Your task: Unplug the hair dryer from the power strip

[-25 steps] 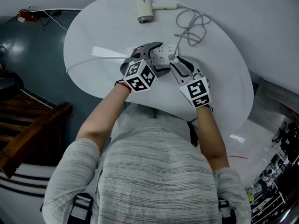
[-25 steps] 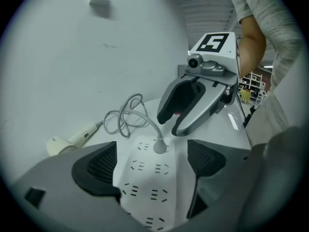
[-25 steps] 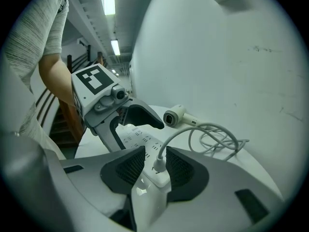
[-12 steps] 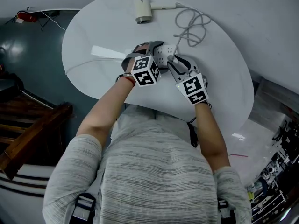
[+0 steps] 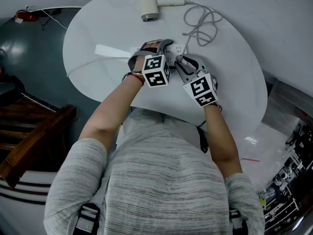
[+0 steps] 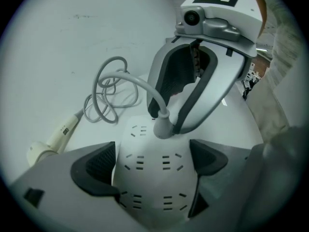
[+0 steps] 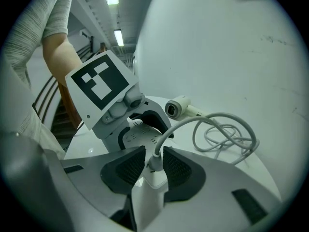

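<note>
A white power strip point(image 6: 149, 187) lies on the round white table point(image 5: 98, 28). My left gripper point(image 6: 152, 163) is open and straddles it, one pad point(image 6: 96, 166) near each long side. The hair dryer's plug point(image 7: 155, 166) stands in a socket at the strip's far end, and my right gripper point(image 7: 153, 167) is shut on it. In the head view both grippers meet over the strip point(image 5: 176, 50), left gripper point(image 5: 155, 50) beside right gripper point(image 5: 182, 62). The grey cable point(image 5: 203, 21) coils away to the cream hair dryer point(image 5: 149, 6) at the table's far edge.
The table's near edge runs just under my forearms. Beyond its left side are dark floor, wooden stairs point(image 5: 29, 131) and a small red object point(image 5: 22, 17). A pale strip point(image 5: 112, 51) shows on the tabletop left of the grippers.
My left gripper has sunk and tipped down over the power strip, and its marker cube has shifted right. The right gripper has stayed on the plug, barely moving.
</note>
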Tool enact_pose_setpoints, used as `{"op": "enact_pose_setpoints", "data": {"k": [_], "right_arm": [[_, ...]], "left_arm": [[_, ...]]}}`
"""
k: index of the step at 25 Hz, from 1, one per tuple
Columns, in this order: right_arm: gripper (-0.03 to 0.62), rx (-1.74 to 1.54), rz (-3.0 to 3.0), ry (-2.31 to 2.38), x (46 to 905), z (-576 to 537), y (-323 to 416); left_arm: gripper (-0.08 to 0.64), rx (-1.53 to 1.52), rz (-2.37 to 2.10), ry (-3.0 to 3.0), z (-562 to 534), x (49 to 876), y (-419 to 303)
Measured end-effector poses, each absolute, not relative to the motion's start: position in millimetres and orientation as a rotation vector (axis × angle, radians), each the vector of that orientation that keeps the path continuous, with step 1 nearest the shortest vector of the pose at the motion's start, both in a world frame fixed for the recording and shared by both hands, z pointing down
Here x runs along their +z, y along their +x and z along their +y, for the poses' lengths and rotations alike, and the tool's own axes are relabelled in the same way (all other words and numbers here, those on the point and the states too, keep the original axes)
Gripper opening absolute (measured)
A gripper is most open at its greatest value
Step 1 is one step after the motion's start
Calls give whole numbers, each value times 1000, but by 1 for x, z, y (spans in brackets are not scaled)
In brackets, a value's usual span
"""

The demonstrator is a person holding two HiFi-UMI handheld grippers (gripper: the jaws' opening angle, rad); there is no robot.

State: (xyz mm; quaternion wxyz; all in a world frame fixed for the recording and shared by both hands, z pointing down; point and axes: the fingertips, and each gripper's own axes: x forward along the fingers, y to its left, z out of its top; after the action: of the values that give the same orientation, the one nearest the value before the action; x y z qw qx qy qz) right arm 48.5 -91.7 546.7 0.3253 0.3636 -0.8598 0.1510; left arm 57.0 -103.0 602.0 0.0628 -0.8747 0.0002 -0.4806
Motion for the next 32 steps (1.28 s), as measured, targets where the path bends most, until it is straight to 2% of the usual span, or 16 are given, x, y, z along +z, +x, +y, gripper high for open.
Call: {"op": "enact_pose_setpoints", "data": {"k": [16, 32], "right_arm": [[80, 224, -2205, 886, 551, -96, 46], [61, 359, -2158, 916, 550, -99, 48]], "left_arm": [[476, -1491, -33, -2635, -103, 602, 58], [471, -1612, -61, -2632, -103, 607, 59]]}}
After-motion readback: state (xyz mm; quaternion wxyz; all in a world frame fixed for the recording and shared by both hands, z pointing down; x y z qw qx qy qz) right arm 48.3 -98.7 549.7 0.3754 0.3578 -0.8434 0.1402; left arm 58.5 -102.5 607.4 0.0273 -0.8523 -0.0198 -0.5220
